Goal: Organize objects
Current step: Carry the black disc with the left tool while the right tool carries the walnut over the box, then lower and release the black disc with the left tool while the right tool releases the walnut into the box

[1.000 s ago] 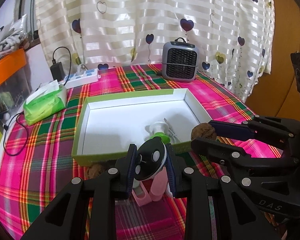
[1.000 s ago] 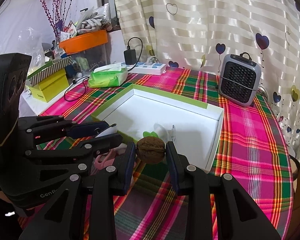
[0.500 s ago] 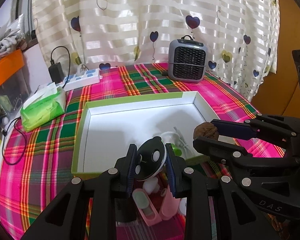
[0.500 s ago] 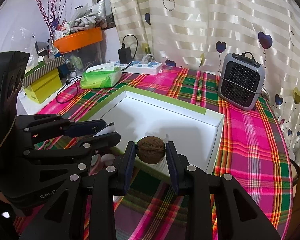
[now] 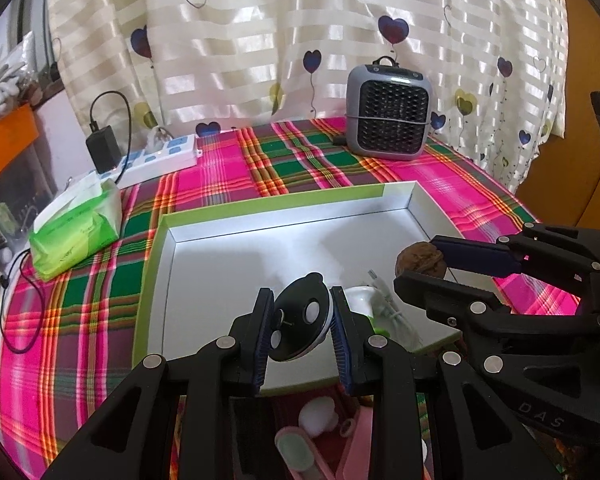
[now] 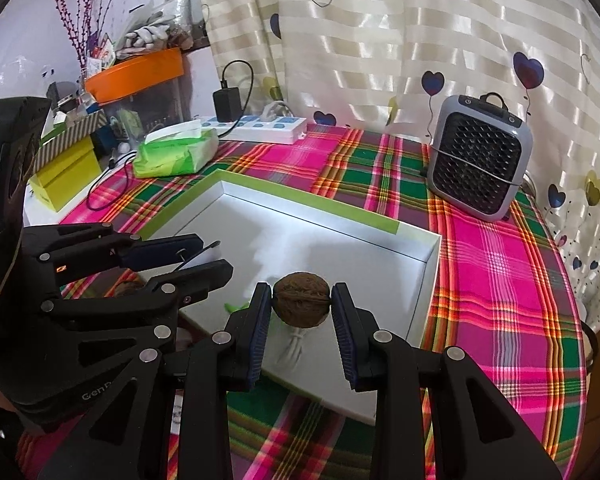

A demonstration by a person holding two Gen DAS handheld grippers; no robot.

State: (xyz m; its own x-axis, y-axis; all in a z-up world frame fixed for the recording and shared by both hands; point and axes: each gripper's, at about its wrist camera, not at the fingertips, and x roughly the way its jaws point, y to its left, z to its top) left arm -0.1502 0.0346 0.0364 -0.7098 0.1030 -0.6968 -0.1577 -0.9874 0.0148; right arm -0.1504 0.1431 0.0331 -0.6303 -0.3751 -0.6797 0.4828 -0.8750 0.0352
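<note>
Both grippers are loaded: the left gripper (image 5: 300, 322) pinches a black disc (image 5: 300, 328), the right gripper (image 6: 301, 306) a walnut (image 6: 301, 305) by its ends, both above the box (image 5: 260, 204)'s near end. That round nut could roll out if the squeeze eases. Beyond the fingers, the box holds a green-and-white thing (image 5: 360, 300) and a white cable (image 5: 384, 304).

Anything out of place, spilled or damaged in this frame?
Nothing spilled or damaged. Several small pink and white items lie loose on the tablecloth just outside the box, near its front edge, not yet sorted in.
</note>
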